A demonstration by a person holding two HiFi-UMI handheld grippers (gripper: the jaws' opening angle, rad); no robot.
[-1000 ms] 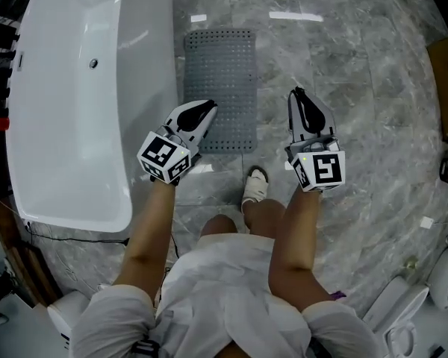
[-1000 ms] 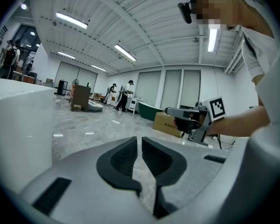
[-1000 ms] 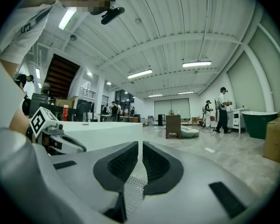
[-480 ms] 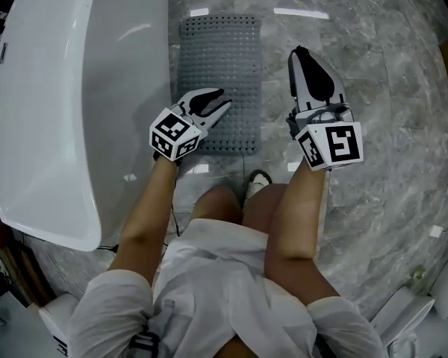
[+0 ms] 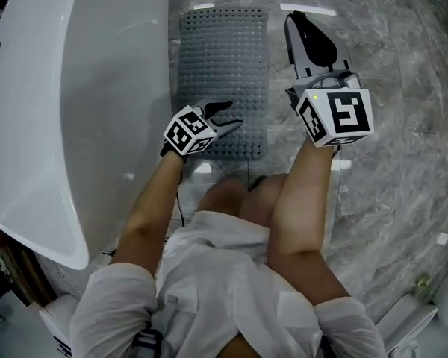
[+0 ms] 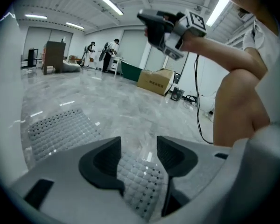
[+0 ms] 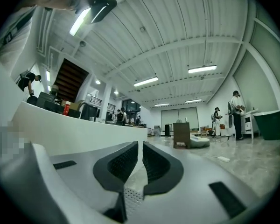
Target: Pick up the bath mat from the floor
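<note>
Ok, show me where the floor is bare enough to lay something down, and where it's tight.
The marble floor right of the mat is wide and bare. Tight spots: the thin strip between the mat and the bathtub, and the mat's near end, where the person's knees crowd it.

I see the bath mat (image 5: 224,66) lying flat on the grey marble floor (image 5: 403,80), not yet lifted. It is a grey rectangle covered in a grid of small raised squares with rows of little holes. Its long sides run from near to far, and its left long edge lies just beside the white bathtub (image 5: 75,88). It is spread out unfolded, and the corners I can see lie down
</note>
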